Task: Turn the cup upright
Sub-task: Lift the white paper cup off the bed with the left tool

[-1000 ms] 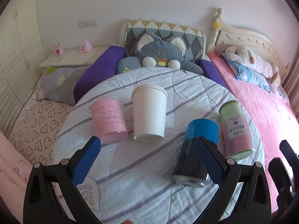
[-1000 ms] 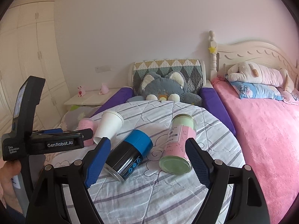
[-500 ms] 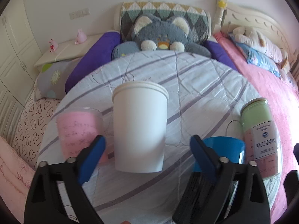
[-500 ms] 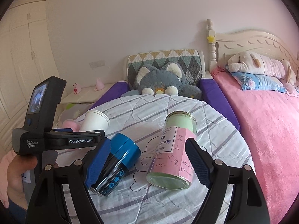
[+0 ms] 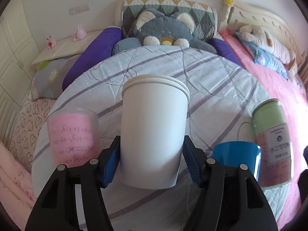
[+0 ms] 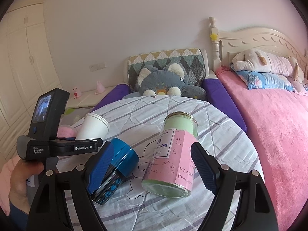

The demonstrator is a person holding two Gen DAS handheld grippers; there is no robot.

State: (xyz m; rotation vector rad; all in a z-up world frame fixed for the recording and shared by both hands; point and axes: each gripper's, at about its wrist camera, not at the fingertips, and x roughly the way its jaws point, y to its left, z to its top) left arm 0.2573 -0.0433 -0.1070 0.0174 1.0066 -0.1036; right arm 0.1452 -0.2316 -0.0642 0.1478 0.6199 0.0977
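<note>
Left tongs (image 5: 151, 160) pinch the white paper cup (image 5: 154, 129) near its base, pads touching both sides; cup lies on its side mid-worktop (image 5: 211, 80), rim pointing far. Right tongs (image 6: 152, 167) gape wide w/ nothing held, hovering over green-pink jar (image 6: 171, 154) & blue-capped bottle (image 6: 117, 165).

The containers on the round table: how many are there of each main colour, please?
White: 1, the white paper cup, between the left gripper fingers.
Pink: 1, the pink cup.
Blue: 1, the blue-capped tumbler.
Green: 1, the green jar.
Total: 4.
</note>
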